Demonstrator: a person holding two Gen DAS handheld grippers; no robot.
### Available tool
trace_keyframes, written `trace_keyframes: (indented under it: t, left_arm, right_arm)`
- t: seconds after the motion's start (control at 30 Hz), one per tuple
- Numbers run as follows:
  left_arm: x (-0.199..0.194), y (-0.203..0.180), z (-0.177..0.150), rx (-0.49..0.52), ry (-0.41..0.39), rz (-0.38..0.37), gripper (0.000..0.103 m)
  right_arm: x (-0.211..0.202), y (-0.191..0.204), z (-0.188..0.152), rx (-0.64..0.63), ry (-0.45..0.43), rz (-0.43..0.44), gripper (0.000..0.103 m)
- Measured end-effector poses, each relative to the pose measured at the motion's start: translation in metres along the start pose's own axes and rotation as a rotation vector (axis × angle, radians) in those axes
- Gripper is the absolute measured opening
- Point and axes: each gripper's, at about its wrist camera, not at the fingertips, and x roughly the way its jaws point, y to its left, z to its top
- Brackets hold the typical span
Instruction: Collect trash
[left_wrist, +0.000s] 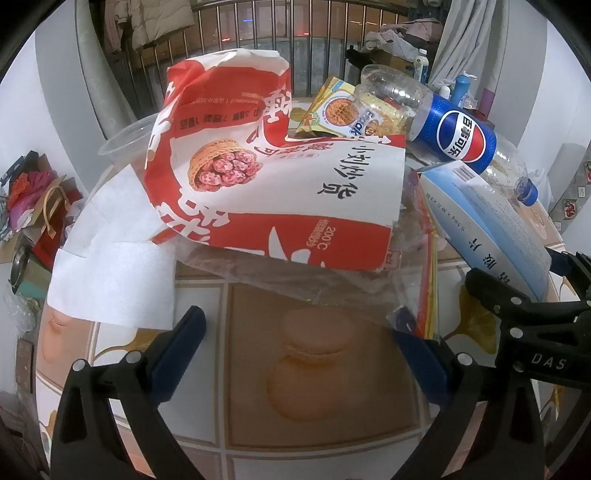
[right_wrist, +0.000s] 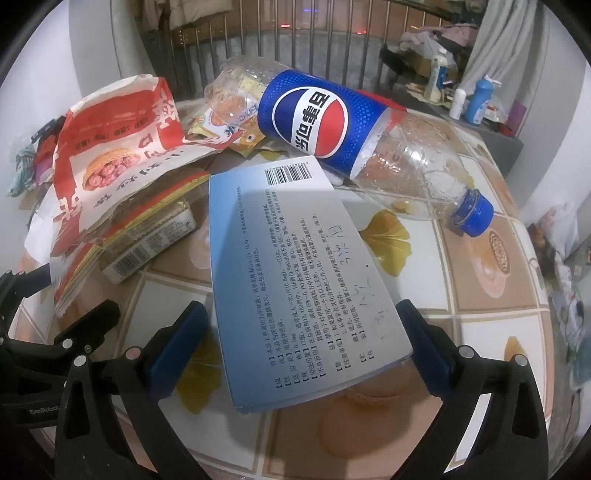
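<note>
Both grippers share one build. The left gripper and right gripper have black, ribbed plastic arms with silver rivets, ending in dark blue fingers. White lettering marks the black frames.

1. One crumpled red-and-white paper food bag, printed with black characters.
2. One empty clear plastic cola bottle with a blue label and blue cap, lying on its side.
3. One flat light-blue and white cardboard medicine box bearing a barcode.
4. One yellow snack wrapper with a round biscuit picture.
5. One white paper napkin.
6. One clear plastic cup.
7. One small pale carton with a barcode.
8. Two black grippers, one left and one right, each with two blue pads.
</note>
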Motion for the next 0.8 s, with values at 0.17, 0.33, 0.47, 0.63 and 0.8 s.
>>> trace_keyframes:
  t: [0.17, 0.33, 0.47, 0.63, 0.8]
  left_arm:
    - [0.0005, 0.0005, 0.0003, -0.002, 0.008, -0.003, 0.099]
    - [0.0006, 0.0002, 0.0001, -0.002, 0.01, -0.002, 0.099]
    - [0.0005, 0.0001, 0.0001, -0.002, 0.009, -0.002, 0.099]
    - [0.0005, 0.0, 0.0002, -0.002, 0.009, -0.002, 0.099]
    - [0.0006, 0.0005, 0.0, -0.003, 0.01, -0.004, 0.099]
  right_arm:
    - [0.0006, -0.0001, 0.0002, 0.001, 0.01, 0.001, 0.097]
    - [0.001, -0.0003, 0.0004, 0.001, 0.014, 0.002, 0.097]
    - [0.001, -0.0004, 0.0004, 0.001, 0.014, 0.002, 0.097]
    - [0.0008, -0.0003, 0.0, 0.001, 0.014, 0.002, 0.097]
    - [0.0002, 0.0009, -0.0016, 0.023, 0.014, -0.017, 0.097]
